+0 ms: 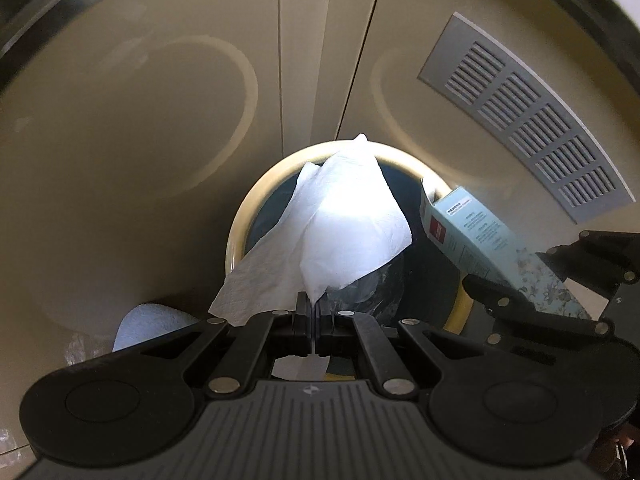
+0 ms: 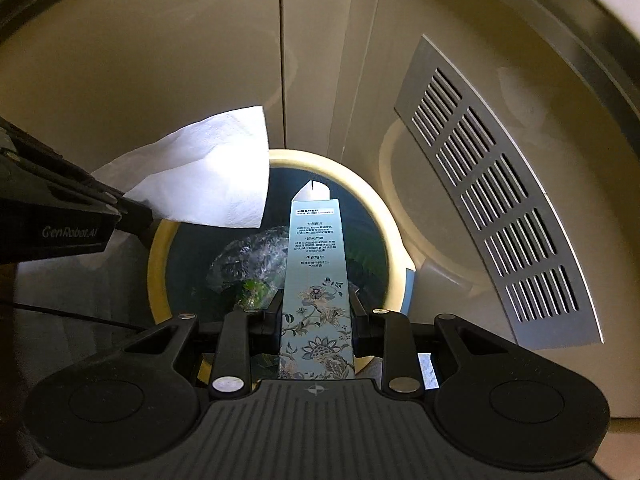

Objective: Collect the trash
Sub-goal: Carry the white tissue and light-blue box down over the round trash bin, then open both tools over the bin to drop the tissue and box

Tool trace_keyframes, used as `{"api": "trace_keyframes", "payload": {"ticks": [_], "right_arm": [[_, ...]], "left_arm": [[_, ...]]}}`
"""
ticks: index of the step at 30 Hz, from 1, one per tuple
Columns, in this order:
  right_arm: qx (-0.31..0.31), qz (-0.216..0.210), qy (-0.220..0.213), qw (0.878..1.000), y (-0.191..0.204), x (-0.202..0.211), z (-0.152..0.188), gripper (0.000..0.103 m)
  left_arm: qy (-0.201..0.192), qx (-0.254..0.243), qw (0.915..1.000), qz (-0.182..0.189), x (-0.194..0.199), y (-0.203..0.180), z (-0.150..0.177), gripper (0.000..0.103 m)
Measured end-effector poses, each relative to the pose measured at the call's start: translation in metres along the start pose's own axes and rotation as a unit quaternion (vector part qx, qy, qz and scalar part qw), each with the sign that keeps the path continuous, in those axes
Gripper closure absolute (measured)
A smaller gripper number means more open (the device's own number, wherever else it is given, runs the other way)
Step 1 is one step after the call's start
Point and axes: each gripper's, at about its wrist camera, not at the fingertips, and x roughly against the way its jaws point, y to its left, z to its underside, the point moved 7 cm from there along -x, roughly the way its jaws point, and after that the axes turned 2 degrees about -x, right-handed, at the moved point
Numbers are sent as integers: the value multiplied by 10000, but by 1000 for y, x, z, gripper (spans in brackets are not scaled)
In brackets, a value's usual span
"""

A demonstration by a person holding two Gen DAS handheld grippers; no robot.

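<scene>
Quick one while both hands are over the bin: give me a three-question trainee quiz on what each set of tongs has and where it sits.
1. True or false: the left tongs are shut on the white tissue.
2. What do the right tongs hold? A) a bottle B) the floral carton C) nothing
3. Fill in: both items hang over the open mouth of the yellow-rimmed ____.

Key: 1 true; 2 B; 3 bin, which already has clear crumpled plastic inside.
</scene>
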Motion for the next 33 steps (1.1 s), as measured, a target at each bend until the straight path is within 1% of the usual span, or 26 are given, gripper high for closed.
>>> {"api": "trace_keyframes", "payload": {"ticks": [5, 11, 17, 20, 30, 31, 32, 33], "right_arm": [[-22, -1, 164, 9999, -1, -15, 0, 72], [-37, 21, 287, 9996, -4, -25, 1, 72], [-42, 39, 364, 9993, -7, -35, 1, 72], [-66, 35, 399, 9992, -8, -38, 1, 72], [-47, 92, 488, 9988, -9, -49, -1, 72], [-28, 102, 488, 9988, -9, -49, -1, 72], [-26, 123, 459, 9989, -8, -49, -2, 71], [-20, 148, 445, 9989, -7, -48, -1, 63]], "left_arm": [[155, -11, 9999, -35, -15, 2, -5, 102], [265, -67, 9996, -23, -24, -1, -7, 102], [336, -126, 9993, -60, -24, -3, -11, 102], [372, -161, 9991, -101, -36, -4, -13, 102], [493, -233, 9983, -182, -50, -5, -15, 102], [488, -249, 9984, -168, -50, -5, -15, 99], [469, -273, 9984, -140, -49, -6, -15, 89], [446, -307, 9985, -102, -48, -6, -15, 80]]}}
